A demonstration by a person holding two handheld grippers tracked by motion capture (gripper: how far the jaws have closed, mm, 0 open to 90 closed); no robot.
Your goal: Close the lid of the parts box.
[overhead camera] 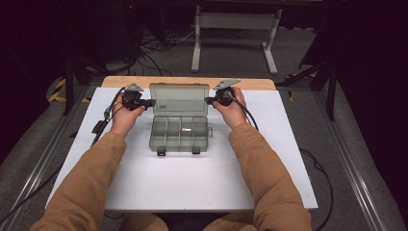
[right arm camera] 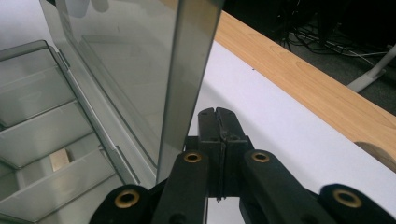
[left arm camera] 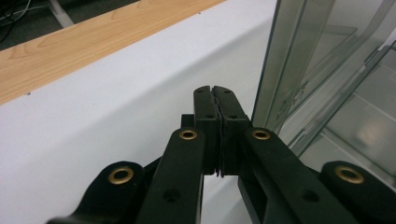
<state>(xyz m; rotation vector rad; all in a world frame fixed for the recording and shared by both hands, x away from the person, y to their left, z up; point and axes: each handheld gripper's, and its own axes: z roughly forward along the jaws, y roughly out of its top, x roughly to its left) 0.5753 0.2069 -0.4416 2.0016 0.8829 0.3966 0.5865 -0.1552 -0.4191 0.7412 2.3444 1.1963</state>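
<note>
White desk [overhead camera: 192, 183] with a clear grey organizer box [overhead camera: 180, 134] sitting mid-desk, lid [overhead camera: 179, 98] standing up at the far side. One small pale piece [overhead camera: 186, 130] lies in a compartment. Left claw [overhead camera: 150, 102] and right claw [overhead camera: 208, 100] flank the lid, both closed on nothing.

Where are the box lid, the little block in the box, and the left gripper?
lid [overhead camera: 179, 98], high view, middle of the upright clear panel.
block [right arm camera: 59, 160], right gripper view, top face of the pale piece in a compartment.
left gripper [left arm camera: 216, 91], left gripper view, tips of its closed jaws.
</note>
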